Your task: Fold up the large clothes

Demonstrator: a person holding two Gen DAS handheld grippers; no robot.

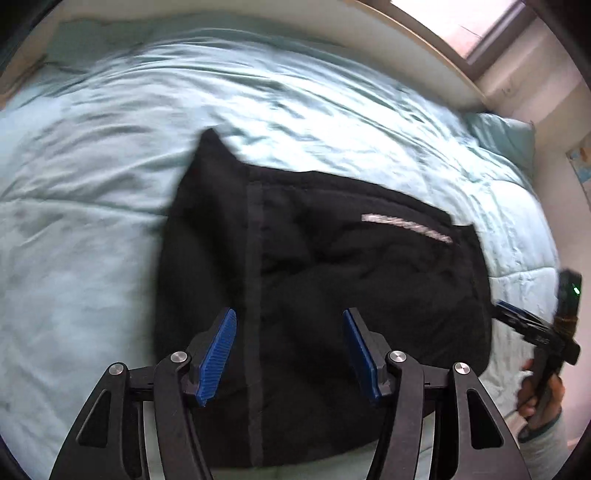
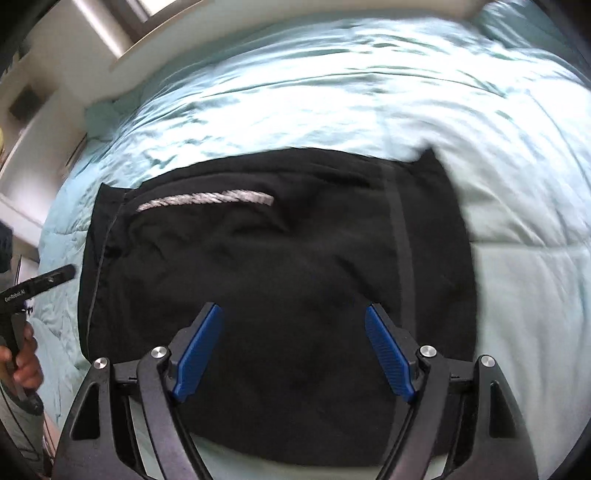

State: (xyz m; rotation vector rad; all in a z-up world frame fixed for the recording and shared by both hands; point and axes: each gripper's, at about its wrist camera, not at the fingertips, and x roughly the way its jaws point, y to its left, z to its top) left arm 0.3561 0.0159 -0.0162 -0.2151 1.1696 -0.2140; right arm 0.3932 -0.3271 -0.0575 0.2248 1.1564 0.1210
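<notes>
A: Left wrist view, item one?
B: Left gripper point(image 1: 290, 325), blue pads, jaws spread, nothing between them. It hangs above the garment, not touching it.

A: Item two?
B: Black garment point(image 1: 332, 280), folded into a rough block, lying flat on the pale green quilt point(image 1: 92, 221). One grey stripe point(image 1: 255, 295) runs down its length; one short silver strip point(image 1: 406, 228) sits near its far edge.

A: Anything at the edge?
B: Right gripper point(image 1: 517, 317), low at the right, beside the garment's side. A hand point(image 1: 539, 391) holds its handle. From this view I cannot tell how its jaws stand. A pillow point(image 1: 506, 136) lies by the wall, a window point(image 1: 461, 26) above.

A: Right wrist view?
B: Right gripper point(image 2: 293, 328), jaws spread wide, empty, above the same garment point(image 2: 277, 266). Silver strip point(image 2: 207, 199) at upper left, grey stripe point(image 2: 402, 240) at right. Quilt point(image 2: 517, 295) all round.

A: And the other tool?
B: Left gripper point(image 2: 55, 277), one finger showing at the left edge, just beside the garment, held by a hand point(image 2: 26, 362).
</notes>
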